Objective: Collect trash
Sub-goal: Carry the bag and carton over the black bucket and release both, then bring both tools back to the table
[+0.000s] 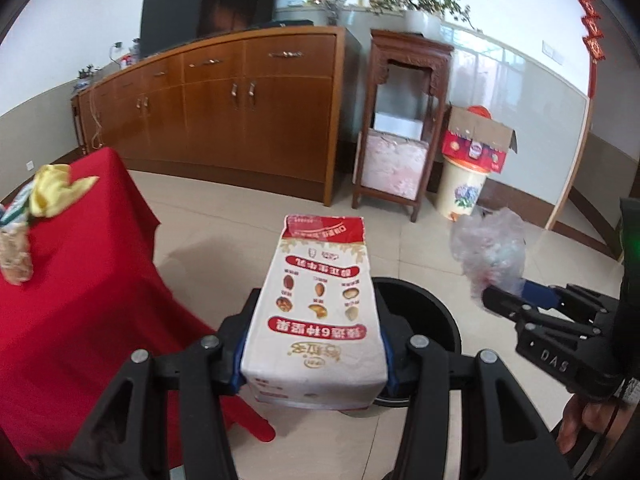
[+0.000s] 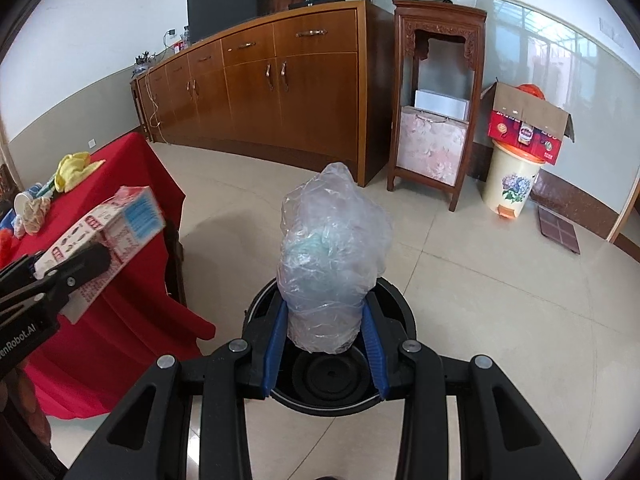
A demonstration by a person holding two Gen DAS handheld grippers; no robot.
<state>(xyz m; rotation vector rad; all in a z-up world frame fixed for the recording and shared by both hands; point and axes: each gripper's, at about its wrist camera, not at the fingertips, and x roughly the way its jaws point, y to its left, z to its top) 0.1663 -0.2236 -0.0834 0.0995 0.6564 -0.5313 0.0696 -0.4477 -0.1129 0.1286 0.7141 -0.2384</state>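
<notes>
Black bin [image 2: 396,304] sits on the floor beneath both claws: left claw [image 1: 314,344] grips a carton [image 1: 320,312], right claw [image 2: 324,332] grips a plastic bag [image 2: 332,264].

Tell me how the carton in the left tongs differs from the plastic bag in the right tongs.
The carton is a stiff box with flat printed faces; the plastic bag is a crumpled, shapeless wad. The carton is opaque white and red; the plastic bag is see-through. The left tongs grip the carton's flat sides; the right tongs squeeze the bag's lower end. Both are held above the black bin.
</notes>
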